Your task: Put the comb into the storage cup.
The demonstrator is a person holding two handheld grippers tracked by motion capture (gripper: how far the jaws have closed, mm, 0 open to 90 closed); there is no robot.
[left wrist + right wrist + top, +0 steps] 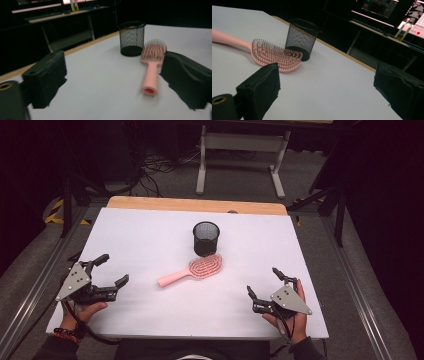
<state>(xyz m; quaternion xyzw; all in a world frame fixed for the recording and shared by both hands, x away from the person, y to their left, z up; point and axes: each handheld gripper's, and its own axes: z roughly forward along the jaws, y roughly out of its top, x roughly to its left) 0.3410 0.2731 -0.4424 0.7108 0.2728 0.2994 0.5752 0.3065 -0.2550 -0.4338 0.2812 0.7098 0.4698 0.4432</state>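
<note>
On the white counter (150,235) in the high view, we see the pink hairbrush (192,270) lying flat, bristles up, its long axis slanting: handle toward the near left, head at the far right, just beside the black mesh cup (206,238). Our left tool (111,270) and right tool (262,282) rest wide and empty, well apart from it.

In the left gripper view, the handle points at us.

In the right gripper view, the handle runs off left.
</note>
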